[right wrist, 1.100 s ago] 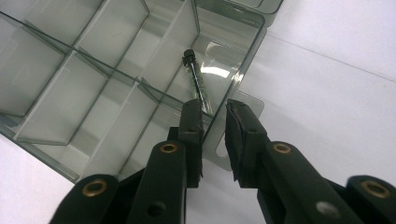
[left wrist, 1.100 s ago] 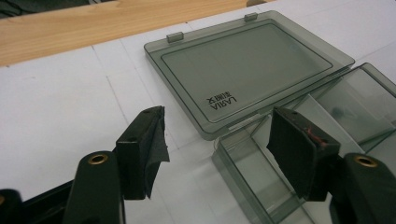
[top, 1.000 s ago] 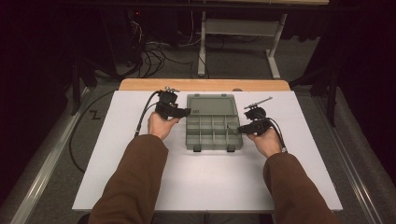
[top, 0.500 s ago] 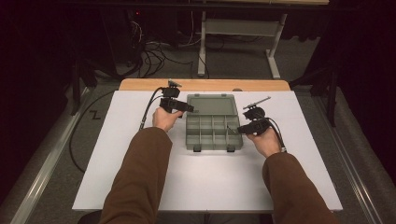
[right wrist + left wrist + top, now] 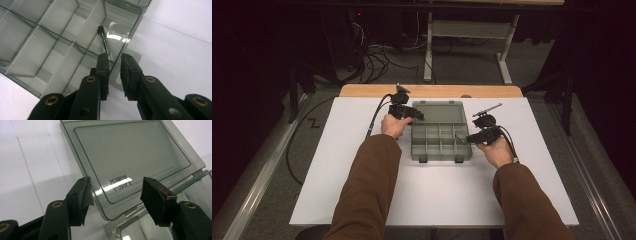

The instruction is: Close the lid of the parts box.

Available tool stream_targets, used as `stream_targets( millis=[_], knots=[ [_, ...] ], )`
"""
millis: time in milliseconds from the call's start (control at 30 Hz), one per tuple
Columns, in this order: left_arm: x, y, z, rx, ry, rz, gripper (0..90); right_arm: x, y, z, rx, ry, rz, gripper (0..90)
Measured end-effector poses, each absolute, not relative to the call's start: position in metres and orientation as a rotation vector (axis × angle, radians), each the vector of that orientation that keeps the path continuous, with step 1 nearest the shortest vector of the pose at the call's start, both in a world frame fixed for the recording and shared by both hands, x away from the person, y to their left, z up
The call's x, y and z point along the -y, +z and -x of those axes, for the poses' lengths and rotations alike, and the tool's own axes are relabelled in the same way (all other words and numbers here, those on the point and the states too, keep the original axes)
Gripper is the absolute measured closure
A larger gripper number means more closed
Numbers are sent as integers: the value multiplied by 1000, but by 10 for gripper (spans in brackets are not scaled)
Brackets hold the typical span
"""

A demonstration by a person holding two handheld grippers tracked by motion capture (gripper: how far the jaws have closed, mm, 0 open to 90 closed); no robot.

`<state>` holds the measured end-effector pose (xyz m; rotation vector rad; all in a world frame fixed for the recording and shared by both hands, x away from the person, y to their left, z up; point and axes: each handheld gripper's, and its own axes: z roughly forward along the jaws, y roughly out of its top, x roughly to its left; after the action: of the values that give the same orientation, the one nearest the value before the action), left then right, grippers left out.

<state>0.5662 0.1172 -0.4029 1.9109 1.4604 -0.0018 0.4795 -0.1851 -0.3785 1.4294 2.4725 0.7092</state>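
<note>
A grey see-through organiser box point(image 5: 416, 145) lies open on the white table, its lid point(image 5: 437, 111) folded flat on the far side. My left gripper point(image 5: 417, 116) is open at the lid's near left corner. In the left gripper view its jaws point(image 5: 115, 192) have just been closing and stand astride that corner of the lid point(image 5: 130, 152) without pressing it. My right gripper point(image 5: 468, 138) is at the tray's right side. In the right gripper view its jaws point(image 5: 115, 58) are shut narrowly on the box wall point(image 5: 132, 27). A small dark screw point(image 5: 104, 42) lies in the corner compartment, just ahead of the left jaw.
A thin metal rod point(image 5: 488, 107) lies on the table behind my right hand. The left gripper's cable point(image 5: 374, 117) trails off to the left. A wooden strip point(image 5: 432, 91) runs along the table's far edge, with cables and a desk frame on the floor beyond.
My left hand has shifted a little to the right and down, onto the lid's corner. The right hand and the box have kept still.
</note>
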Motion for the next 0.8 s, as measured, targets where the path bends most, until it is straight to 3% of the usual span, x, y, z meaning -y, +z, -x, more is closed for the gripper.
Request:
stream_targets(
  millis=[800],
  knots=[
    [-120, -420, -574, -1488, -97, -1887, 442, 184, -378, -480, -2478, 693, -1418, 782]
  ],
)
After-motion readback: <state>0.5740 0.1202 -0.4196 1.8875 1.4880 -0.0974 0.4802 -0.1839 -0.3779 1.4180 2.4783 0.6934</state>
